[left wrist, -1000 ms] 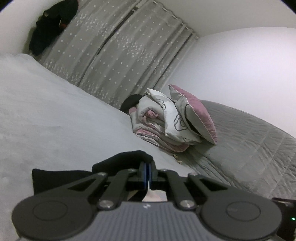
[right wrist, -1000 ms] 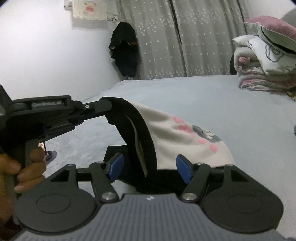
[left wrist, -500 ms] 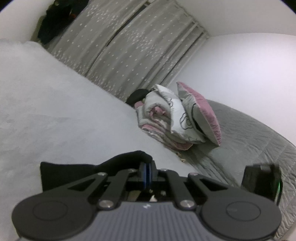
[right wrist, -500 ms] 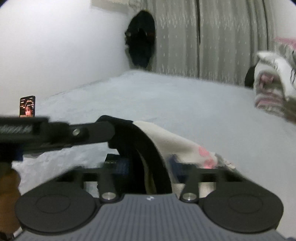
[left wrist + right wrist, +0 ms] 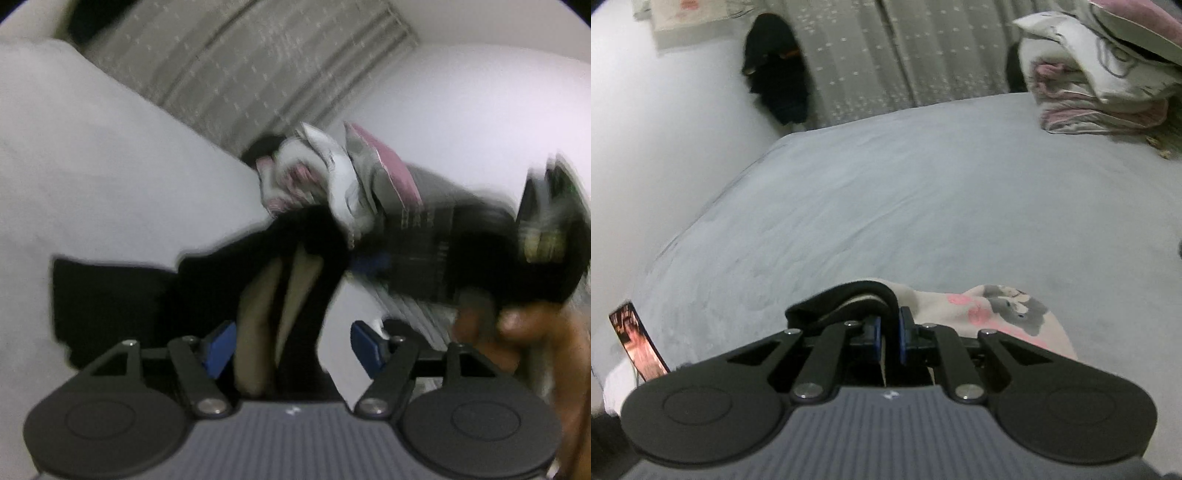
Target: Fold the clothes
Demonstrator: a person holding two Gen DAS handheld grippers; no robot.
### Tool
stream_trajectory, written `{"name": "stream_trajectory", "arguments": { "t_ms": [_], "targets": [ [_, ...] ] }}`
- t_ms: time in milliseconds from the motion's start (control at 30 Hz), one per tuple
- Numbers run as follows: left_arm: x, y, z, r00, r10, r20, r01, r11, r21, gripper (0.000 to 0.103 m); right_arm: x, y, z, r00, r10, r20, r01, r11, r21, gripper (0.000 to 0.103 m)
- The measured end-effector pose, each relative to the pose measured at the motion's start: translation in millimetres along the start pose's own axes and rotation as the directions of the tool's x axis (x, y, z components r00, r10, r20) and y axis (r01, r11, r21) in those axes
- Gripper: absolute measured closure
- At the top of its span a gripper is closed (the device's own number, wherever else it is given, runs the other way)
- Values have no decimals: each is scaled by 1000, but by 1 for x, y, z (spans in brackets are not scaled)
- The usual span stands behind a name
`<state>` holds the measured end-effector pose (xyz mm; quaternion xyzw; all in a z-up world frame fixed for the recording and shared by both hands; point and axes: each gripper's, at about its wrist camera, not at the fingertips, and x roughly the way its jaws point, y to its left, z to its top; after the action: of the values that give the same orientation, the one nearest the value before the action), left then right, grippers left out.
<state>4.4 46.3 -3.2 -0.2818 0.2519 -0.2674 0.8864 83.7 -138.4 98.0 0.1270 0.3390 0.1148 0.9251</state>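
Now, item by item.

Garment: black-trimmed cream cotton top with a pink and grey printed motif (image 5: 993,314). It lies bunched at the near edge of the pale grey bed cover (image 5: 923,192), its black-edged band arching up between the two grippers; in the left wrist view black cloth spreads flat on the cover to the left.

Right gripper (image 5: 888,341): a second ago its blue pads stood wide apart on either side of the cloth; now they are clenched on the black-edged band of the garment, cloth visible between them.

Left gripper (image 5: 291,343): half a second ago it was pinched tight on the black edge; now its blue pads stand well apart, released, with the cream and black cloth running loose through the gap. This view is motion-blurred.

Hand (image 5: 524,332): a person's fingers on the right gripper's handle, seen at the right of the left wrist view.

Reading: the hold has passed from left to right. As a judgement, the right gripper now carries the edge, and the left is free to take a fresh hold elsewhere on the garment. Which fold this serves cannot be told.

Surroundings: folded pink and white quilt stack with a pink-backed pillow (image 5: 1108,77) at the far side of the bed; grey dotted curtains (image 5: 905,48); dark clothing hung by the wall (image 5: 775,74).
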Motion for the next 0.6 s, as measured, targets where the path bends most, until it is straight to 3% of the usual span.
{"name": "stream_trajectory", "arguments": {
  "t_ms": [133,233,267,300,333,367,600],
  "targets": [
    [27,-15,-20,998,33,-56,-29,997,66,33,-7,2,3,1000,-16,-22,18,997,72,92],
    [47,-17,-32,995,57,-78,-53,997,58,36,-18,0,2,999,-12,-30,16,990,139,92],
    [54,-14,-37,994,54,-95,-51,998,36,44,-22,-1,2,999,-9,-31,14,987,162,92],
    [60,-12,-42,992,50,-113,-49,999,14,72,-25,-3,2,1000,-7,-28,12,982,187,92],
    [53,-15,-40,994,60,-92,-59,998,18,92,-29,-5,3,1000,-5,-24,10,978,209,92],
    [45,-18,-37,995,71,-69,-70,997,23,101,-33,-7,3,1000,-5,-19,9,974,228,92],
    [-9,-41,-17,985,144,92,-149,988,49,101,-73,-32,5,999,32,32,-43,909,414,92]
  ]
}}
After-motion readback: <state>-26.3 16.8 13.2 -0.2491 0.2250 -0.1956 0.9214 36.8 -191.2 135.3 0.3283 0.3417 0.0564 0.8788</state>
